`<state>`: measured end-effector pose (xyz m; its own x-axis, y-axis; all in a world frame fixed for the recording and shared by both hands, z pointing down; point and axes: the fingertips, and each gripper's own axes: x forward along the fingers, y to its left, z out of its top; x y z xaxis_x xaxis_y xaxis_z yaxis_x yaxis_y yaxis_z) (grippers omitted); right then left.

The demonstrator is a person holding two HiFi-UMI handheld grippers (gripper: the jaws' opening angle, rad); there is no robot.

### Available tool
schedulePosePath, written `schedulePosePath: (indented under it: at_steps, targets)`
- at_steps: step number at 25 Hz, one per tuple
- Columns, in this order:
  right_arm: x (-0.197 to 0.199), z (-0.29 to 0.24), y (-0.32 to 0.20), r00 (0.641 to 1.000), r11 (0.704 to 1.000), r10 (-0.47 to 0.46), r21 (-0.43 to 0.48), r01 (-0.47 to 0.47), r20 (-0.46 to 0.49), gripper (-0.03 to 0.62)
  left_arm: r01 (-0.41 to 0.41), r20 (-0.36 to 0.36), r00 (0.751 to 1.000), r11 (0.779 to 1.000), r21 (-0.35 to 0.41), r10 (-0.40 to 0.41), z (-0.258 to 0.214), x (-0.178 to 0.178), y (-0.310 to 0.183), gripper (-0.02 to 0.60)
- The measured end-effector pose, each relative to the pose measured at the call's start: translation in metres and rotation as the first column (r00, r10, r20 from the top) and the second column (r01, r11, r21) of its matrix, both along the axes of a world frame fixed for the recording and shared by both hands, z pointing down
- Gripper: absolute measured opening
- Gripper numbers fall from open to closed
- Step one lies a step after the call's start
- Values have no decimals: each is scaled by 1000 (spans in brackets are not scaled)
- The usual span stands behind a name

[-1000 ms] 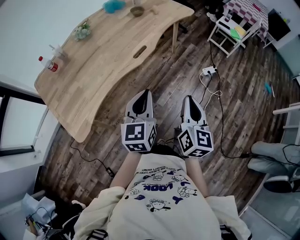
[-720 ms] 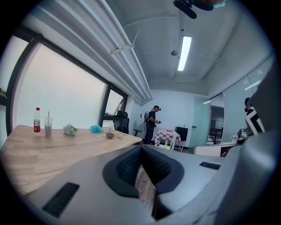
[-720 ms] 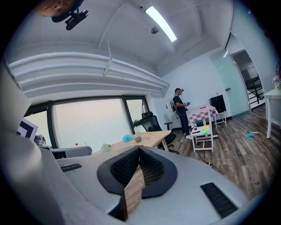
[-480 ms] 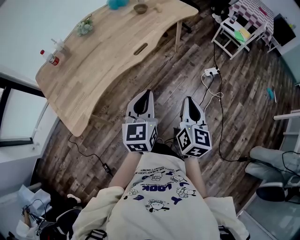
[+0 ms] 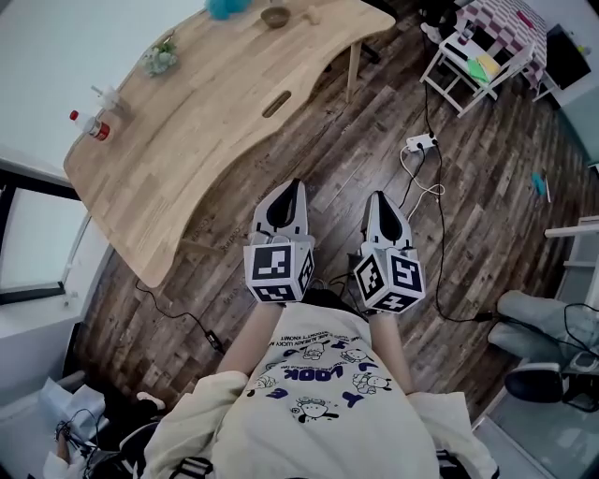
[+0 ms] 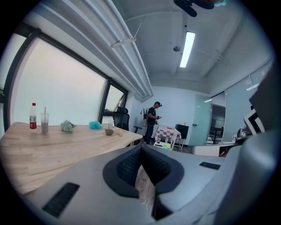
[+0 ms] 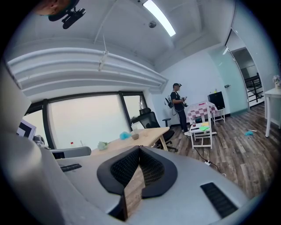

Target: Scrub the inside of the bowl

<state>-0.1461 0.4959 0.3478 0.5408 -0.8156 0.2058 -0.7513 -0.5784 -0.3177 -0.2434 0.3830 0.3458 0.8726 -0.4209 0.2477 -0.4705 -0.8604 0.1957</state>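
A small brown bowl (image 5: 274,16) stands at the far end of the light wooden table (image 5: 206,122), with a blue fluffy scrubber (image 5: 225,8) beside it. Both show small in the left gripper view as bowl (image 6: 109,131) and scrubber (image 6: 95,125), and in the right gripper view as bowl (image 7: 135,136) and scrubber (image 7: 125,135). My left gripper (image 5: 292,185) and right gripper (image 5: 377,196) hang side by side over the wooden floor, far from the table's end. Both are shut with nothing between the jaws, as the left gripper (image 6: 141,147) and right gripper (image 7: 139,148) also show in their own views.
On the table stand a red-capped bottle (image 5: 91,127), a clear cup (image 5: 109,98) and a small plant (image 5: 159,58). A white power strip (image 5: 417,142) with cables lies on the floor. A checkered small table (image 5: 496,23) and a person (image 6: 152,121) are beyond.
The head view has shifted slightly, so the table sits a little higher and further left. Both grippers keep the same pose, shut and empty.
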Motion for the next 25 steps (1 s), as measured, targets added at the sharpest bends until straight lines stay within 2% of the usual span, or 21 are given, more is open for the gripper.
schedulePosePath:
  at_steps: [14, 25]
  targets:
    - [69, -9, -102, 998, 998, 57, 17, -57, 0, 15, -45, -8, 999, 999, -18, 45, -4, 74, -117, 26]
    - [86, -15, -166, 997, 997, 75, -1, -75, -24, 15, -58, -28, 998, 998, -39, 57, -4, 101, -186, 25]
